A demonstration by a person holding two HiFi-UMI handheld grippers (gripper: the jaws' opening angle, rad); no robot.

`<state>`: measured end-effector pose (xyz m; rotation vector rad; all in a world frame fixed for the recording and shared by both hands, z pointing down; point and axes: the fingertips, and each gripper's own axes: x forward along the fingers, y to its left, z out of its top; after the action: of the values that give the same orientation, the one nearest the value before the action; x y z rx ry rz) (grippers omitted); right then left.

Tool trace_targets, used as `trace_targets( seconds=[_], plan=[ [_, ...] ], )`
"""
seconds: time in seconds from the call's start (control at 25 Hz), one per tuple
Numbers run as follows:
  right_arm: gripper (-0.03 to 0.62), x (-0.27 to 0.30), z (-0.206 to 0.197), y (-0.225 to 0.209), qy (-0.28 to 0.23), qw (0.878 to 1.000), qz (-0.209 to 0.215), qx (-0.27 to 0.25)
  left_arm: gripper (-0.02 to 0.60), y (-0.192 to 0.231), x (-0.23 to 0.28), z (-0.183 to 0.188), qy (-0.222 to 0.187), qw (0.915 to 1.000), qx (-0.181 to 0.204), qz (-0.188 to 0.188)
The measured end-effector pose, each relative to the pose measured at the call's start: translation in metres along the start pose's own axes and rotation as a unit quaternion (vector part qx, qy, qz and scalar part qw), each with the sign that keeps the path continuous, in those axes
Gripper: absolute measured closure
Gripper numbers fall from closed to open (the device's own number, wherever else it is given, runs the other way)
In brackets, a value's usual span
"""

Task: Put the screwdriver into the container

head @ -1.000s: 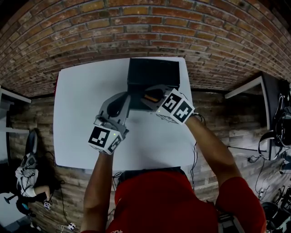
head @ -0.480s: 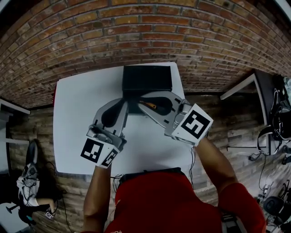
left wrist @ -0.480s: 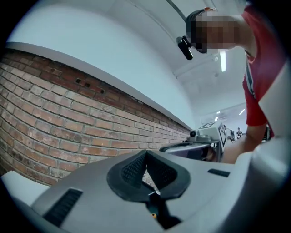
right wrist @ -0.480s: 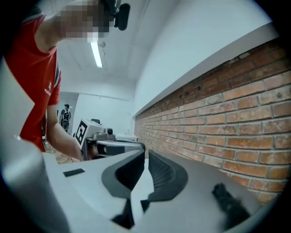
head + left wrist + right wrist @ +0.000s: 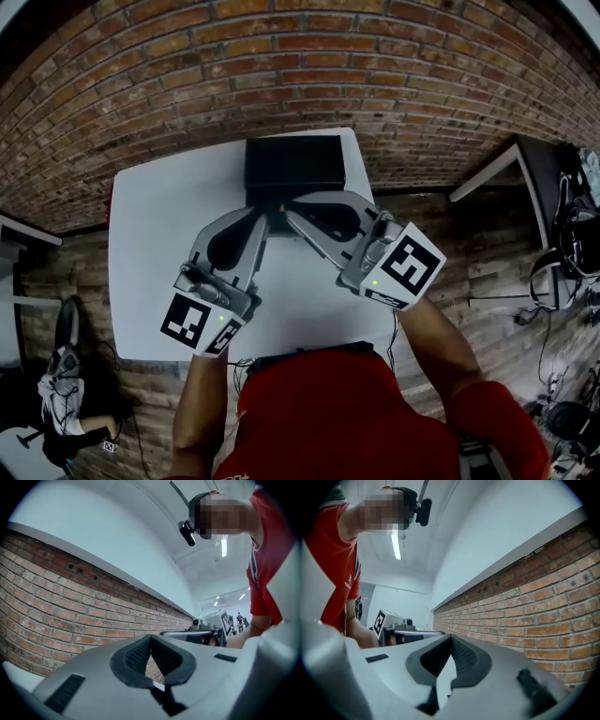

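Container: black, boxy, on white table; L gripper & R gripper jaws clenched, empty.

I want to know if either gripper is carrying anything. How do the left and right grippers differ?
Lean: the left gripper slants up and rightward toward the black container, while the right gripper slants up and leftward. Place: the left marker cube sits lower in the head view, nearer the person, than the right marker cube. Shared: both grippers' jaws are together with nothing between them.
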<state>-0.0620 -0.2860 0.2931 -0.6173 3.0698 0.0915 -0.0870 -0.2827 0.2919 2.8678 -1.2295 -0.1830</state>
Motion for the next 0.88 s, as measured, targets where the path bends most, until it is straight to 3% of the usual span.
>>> trace_targets(
  seconds=[0.88],
  plan=[
    [0.563,-0.0064,-0.0039,0.0008,-0.005,1.0,-0.011,0.016,0.569,-0.0051,0.0013,0.0006,-0.001,1.0,0.001,-0.001]
  ],
)
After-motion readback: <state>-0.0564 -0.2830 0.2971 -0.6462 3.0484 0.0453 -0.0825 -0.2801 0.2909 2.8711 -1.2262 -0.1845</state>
